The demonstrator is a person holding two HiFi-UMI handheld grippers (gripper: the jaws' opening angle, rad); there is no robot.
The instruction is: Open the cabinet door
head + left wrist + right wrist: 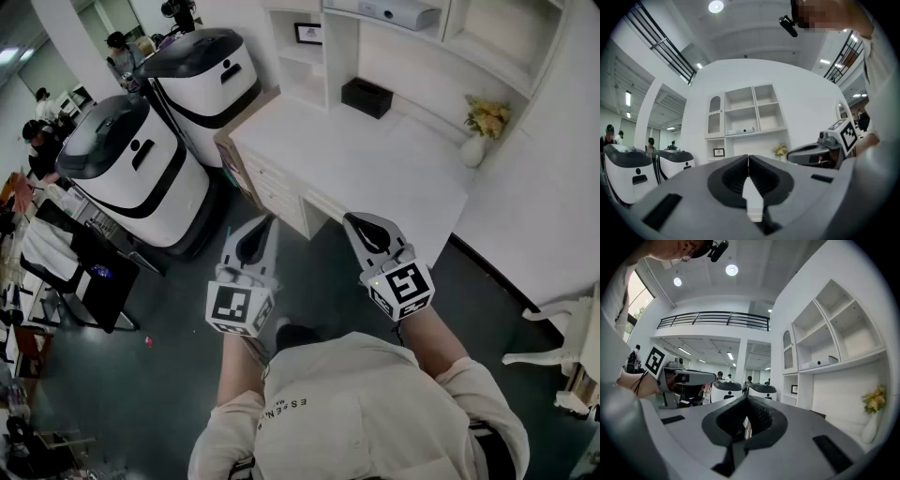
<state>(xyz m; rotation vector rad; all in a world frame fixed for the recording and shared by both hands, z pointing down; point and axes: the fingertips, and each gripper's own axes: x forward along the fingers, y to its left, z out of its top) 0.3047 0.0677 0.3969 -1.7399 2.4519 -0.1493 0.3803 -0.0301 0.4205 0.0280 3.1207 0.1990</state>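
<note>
Both grippers hung level over the dark floor (178, 375), well short of the white table (375, 164). The left gripper (270, 223) had its jaws together on nothing, and the right gripper (351, 219) likewise showed its jaws closed and empty. The likeliest cabinet door (714, 117) was the narrow arched one at the far left of the shelf unit (761, 110) above the table, standing shut. It would probably be a light, rigid panel swinging on hinges. The best hold would be its knob or free edge, too small to make out here.
</note>
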